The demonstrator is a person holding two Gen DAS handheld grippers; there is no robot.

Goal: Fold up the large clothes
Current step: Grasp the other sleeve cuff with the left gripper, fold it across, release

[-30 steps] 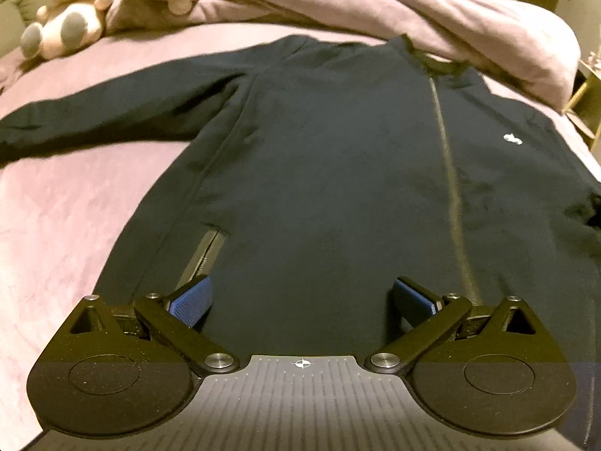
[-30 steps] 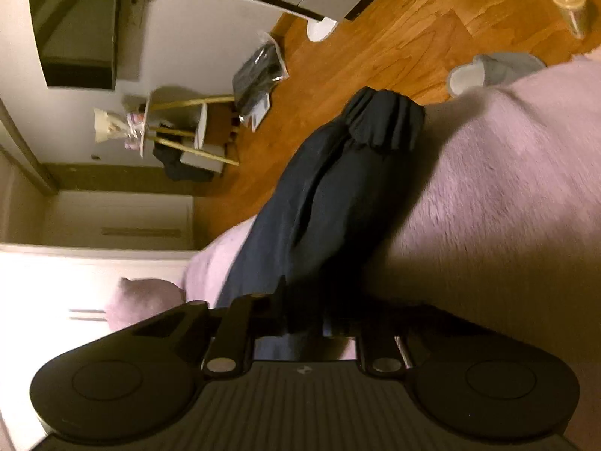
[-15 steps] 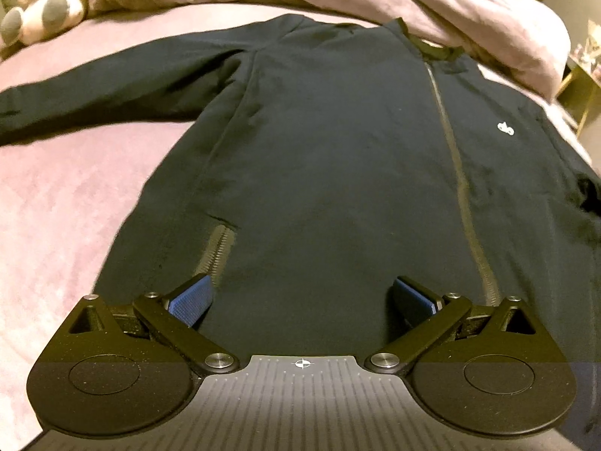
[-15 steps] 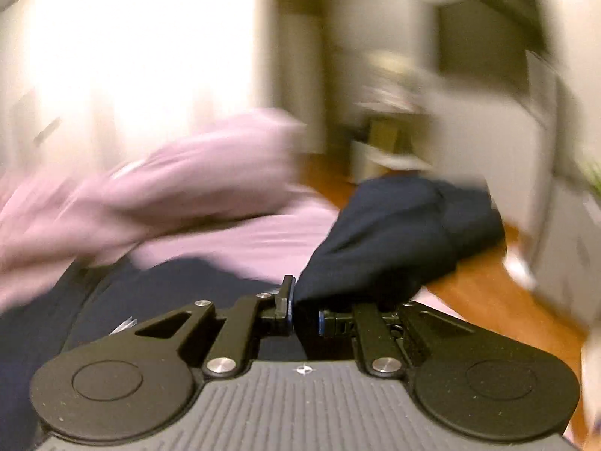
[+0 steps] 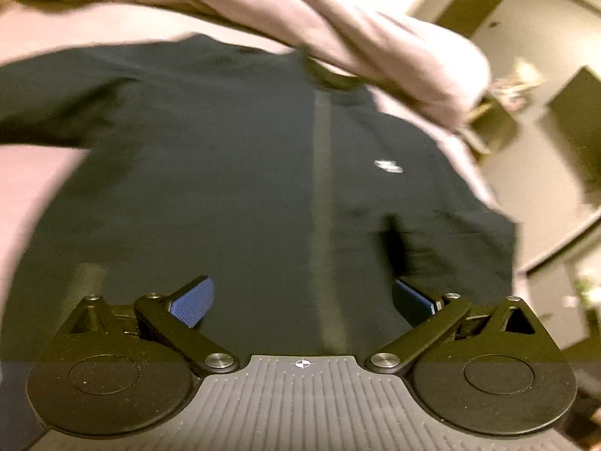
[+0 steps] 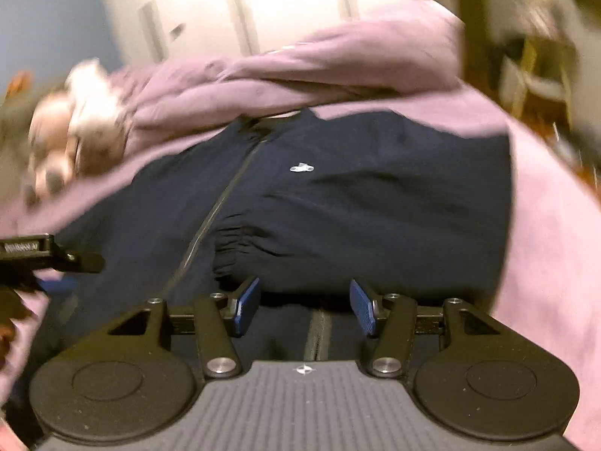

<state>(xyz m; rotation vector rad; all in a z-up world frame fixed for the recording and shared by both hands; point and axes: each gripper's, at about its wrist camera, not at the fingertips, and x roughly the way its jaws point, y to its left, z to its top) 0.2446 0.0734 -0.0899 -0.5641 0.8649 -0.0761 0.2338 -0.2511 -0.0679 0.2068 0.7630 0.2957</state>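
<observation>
Navy zip jacket (image 6: 375, 203) on the bed (image 6: 544, 263): soft, limp. Folded sleeve cuff (image 6: 233, 251) beside zip. Right gripper (image 6: 304, 306) jaws just opened, empty; left gripper (image 5: 300, 300) jaws apart. Grip the hem.

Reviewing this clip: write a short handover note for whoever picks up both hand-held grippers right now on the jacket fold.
Left hand-held gripper: open, empty, over the jacket's hem.
Right hand-held gripper: jaws have just been opening, nothing between them, the sleeve is let go.
Dark zip jacket: flat, front up, on the pink bed.
Done: one sleeve folded across the chest, cuff near the zipper.
Left: the other sleeve is spread out to the side; fold it in, then fold the body.
</observation>
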